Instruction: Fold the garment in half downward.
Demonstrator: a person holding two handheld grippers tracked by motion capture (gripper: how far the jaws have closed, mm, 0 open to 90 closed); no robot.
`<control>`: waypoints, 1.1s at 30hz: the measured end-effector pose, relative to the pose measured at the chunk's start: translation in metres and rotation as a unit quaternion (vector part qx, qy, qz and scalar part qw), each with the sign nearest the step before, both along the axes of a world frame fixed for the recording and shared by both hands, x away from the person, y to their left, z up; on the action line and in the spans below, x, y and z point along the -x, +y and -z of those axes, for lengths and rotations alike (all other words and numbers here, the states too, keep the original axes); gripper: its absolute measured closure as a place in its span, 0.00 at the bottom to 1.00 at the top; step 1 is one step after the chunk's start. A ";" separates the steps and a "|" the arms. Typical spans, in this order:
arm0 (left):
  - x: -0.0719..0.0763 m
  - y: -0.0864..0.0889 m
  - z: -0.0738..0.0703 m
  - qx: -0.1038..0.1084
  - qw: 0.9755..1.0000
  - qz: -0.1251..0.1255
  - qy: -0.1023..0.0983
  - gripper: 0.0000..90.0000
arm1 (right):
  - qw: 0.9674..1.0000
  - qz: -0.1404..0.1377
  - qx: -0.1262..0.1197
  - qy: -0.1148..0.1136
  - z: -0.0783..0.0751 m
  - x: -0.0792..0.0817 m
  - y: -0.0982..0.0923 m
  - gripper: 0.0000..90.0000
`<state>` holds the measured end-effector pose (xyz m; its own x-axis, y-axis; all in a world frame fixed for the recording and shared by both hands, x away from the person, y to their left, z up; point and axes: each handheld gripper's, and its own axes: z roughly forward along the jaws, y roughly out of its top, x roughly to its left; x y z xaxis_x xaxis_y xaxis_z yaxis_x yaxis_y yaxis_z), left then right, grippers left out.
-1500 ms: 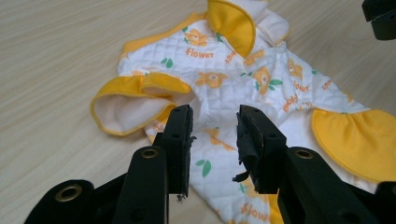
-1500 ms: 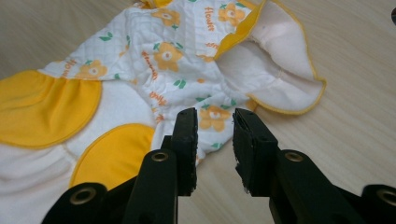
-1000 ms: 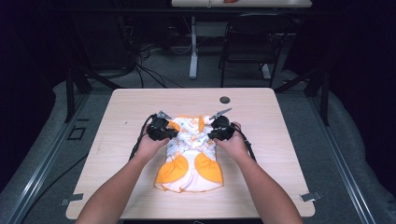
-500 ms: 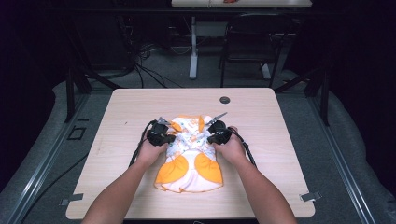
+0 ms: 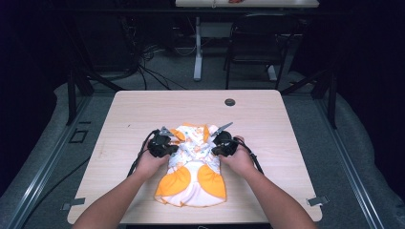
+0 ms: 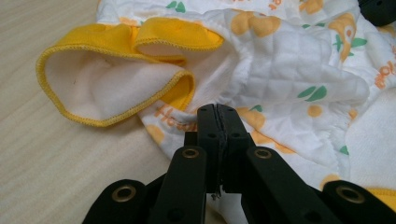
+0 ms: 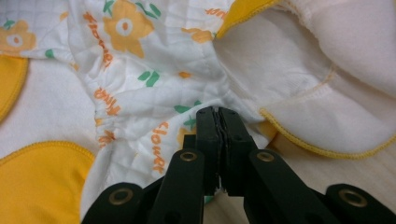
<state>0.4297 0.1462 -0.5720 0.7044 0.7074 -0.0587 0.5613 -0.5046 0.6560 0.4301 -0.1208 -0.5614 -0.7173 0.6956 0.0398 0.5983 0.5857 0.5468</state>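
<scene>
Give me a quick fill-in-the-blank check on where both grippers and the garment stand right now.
1. The white quilted baby garment with orange flower print lies on the ____ wooden table.
2. The left gripper has its jaws ____ on the garment's edge.
3. The right gripper grips next to a ____-trimmed cuff.

Missing words: light; shut; yellow

Even overhead light falls on the wooden table (image 5: 267,124), leaving the floor beyond it nearly black. The high view is soft and slightly grainy. In both gripper views the quilted baby garment (image 6: 289,70) is bright and fairly sharp (faint shadows in its folds), while the black jaws nearest the lens blur.
</scene>
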 end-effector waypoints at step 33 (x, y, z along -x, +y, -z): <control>-0.046 -0.008 -0.045 0.032 0.999 -0.018 -0.035 0.81 | 0.998 0.043 -0.031 -0.043 -0.046 -0.052 0.011 0.83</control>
